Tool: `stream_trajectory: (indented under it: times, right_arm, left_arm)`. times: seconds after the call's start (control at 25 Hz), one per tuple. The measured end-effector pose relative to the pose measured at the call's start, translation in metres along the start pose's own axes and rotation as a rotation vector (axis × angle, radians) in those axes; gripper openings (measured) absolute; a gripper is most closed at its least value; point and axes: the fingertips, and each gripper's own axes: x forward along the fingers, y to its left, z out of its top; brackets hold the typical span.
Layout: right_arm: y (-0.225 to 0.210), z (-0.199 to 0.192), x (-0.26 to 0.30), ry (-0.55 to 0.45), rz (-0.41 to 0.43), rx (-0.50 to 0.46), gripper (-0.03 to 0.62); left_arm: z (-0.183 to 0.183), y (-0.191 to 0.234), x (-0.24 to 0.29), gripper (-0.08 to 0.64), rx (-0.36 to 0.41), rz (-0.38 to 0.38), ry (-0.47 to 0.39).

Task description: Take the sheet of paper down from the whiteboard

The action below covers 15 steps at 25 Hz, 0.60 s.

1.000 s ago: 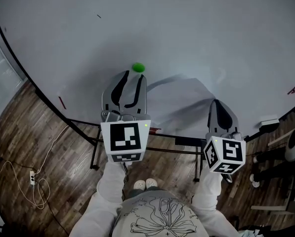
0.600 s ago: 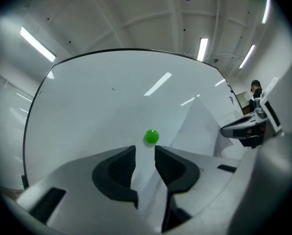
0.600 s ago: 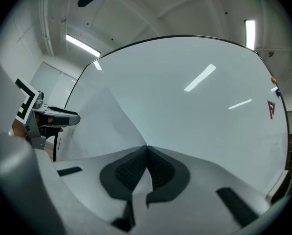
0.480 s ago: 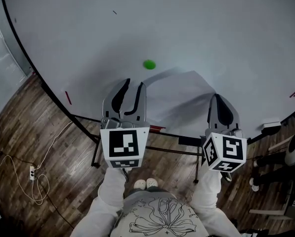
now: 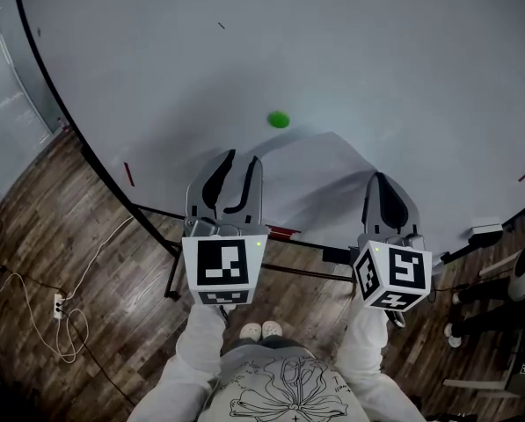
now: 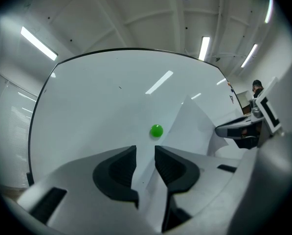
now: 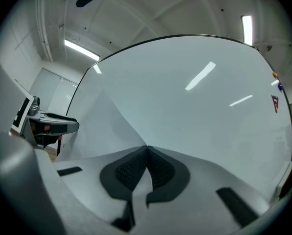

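The white sheet of paper (image 5: 332,178) hangs bowed off the whiteboard (image 5: 350,51), throwing a shadow on it. My right gripper (image 5: 378,181) is shut on the sheet's lower right part; in the right gripper view the pads meet on the paper (image 7: 101,126) at the gripper (image 7: 146,152). A green magnet (image 5: 279,120) sits on the board just above the sheet's upper left edge. Below that magnet my left gripper (image 5: 242,163) stands open. In the left gripper view the magnet (image 6: 156,130) and the paper's edge (image 6: 194,126) show past its gap (image 6: 146,153); its pads press on nothing.
The board's tray carries a red marker (image 5: 282,232) and an eraser (image 5: 484,229). A cable with a power strip (image 5: 58,315) lies on the wooden floor at left. Furniture legs stand at the far right (image 5: 508,288).
The left gripper has drawn back and down from the green magnet, still open. The right gripper, still holding the paper, has shifted slightly left. The view has panned left across the board.
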Motion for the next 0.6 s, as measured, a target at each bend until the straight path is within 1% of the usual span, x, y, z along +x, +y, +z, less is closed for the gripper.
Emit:
stream_trajectory:
  times: [0.6]
  right_arm:
    - [0.0035,0.0017,0.0070,-0.009,-0.012,0.016,0.002]
  left_arm:
    - [-0.0031,0.0031,0.0043,0.117,0.004,-0.004,0.006]
